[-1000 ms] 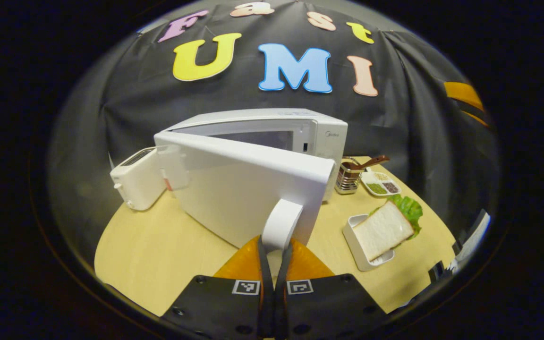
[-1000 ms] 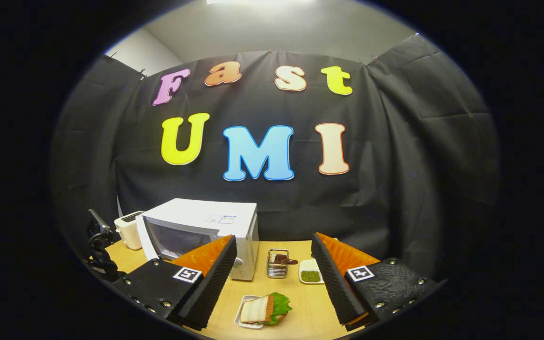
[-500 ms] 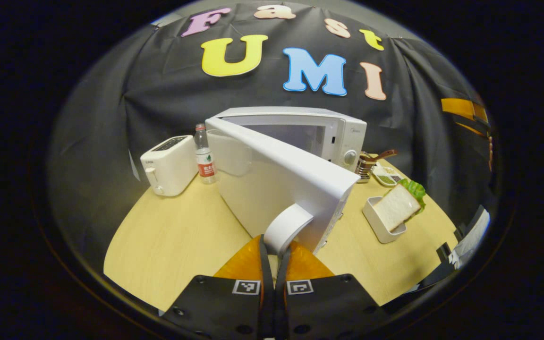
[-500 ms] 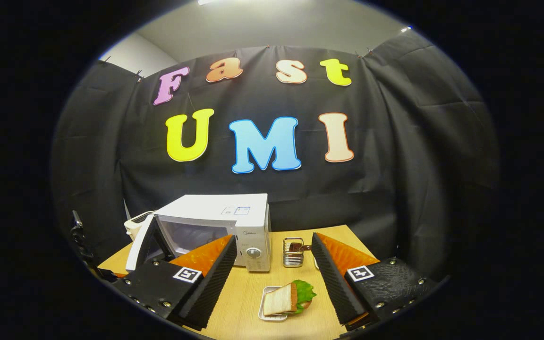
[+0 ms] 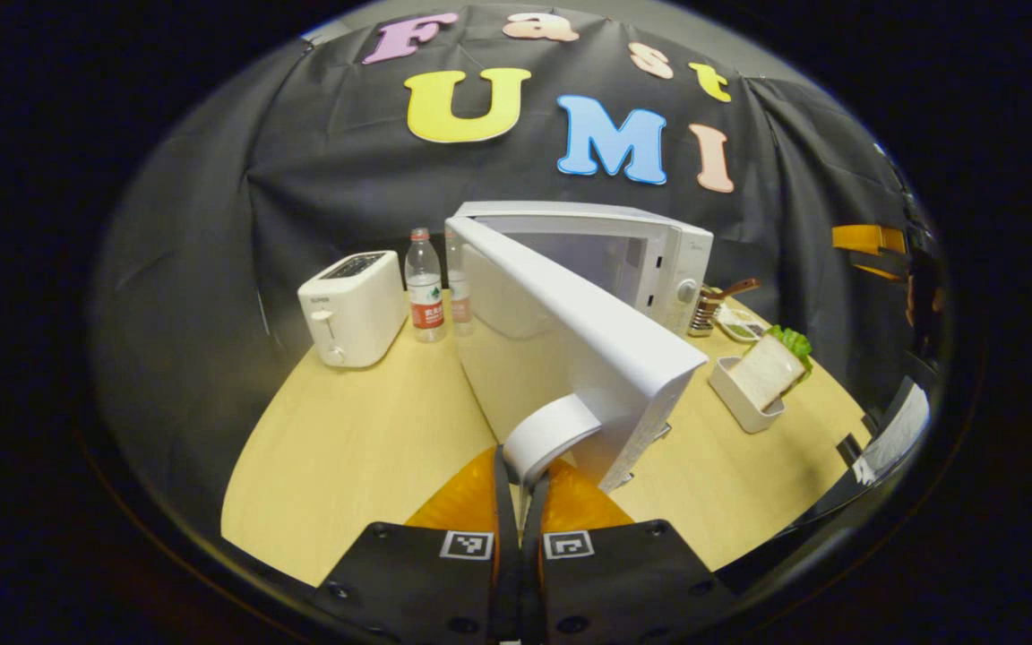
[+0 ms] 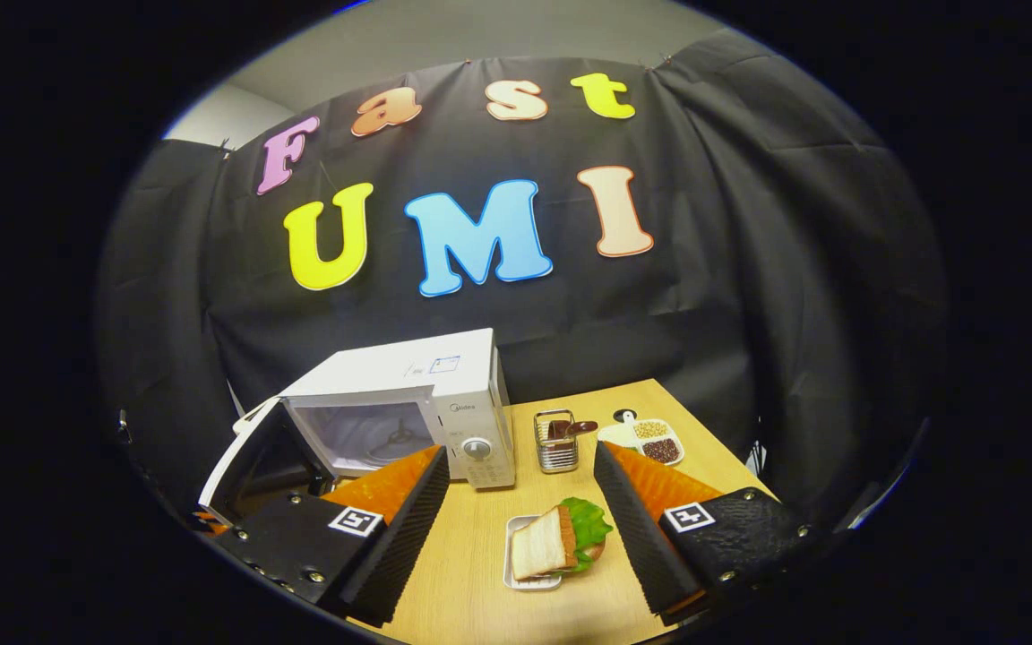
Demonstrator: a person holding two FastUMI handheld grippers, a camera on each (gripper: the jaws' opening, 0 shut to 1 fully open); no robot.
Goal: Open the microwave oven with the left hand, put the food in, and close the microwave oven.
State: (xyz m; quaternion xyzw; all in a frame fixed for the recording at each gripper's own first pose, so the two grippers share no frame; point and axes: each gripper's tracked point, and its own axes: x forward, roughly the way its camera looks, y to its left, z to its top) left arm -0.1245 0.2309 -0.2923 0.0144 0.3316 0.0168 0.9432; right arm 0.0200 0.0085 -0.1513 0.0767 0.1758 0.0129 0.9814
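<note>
The white microwave (image 5: pixel 659 255) (image 6: pixel 431 394) stands at the back of the wooden table with its door (image 5: pixel 570 349) (image 6: pixel 247 452) swung wide. My left gripper (image 5: pixel 520 470) is shut on the door's white handle (image 5: pixel 550 434). The oven's cavity (image 6: pixel 373 434) is bare inside. A sandwich with lettuce (image 6: pixel 561 542) (image 5: pixel 771 367) sits in a small white tray (image 6: pixel 516 573) in front of the microwave. My right gripper (image 6: pixel 520 502) hovers open above and just behind that sandwich, with nothing between its fingers.
A white toaster (image 5: pixel 353 306) and two water bottles (image 5: pixel 426 285) stand left of the microwave. A metal utensil holder (image 6: pixel 556 439) and a plate of beans (image 6: pixel 650 441) sit right of it. The table's front edge (image 5: pixel 319 555) is near my left gripper.
The left gripper has pulled the door farther open, revealing the bottles and the cavity. The right gripper has tipped down and drawn nearer the sandwich.
</note>
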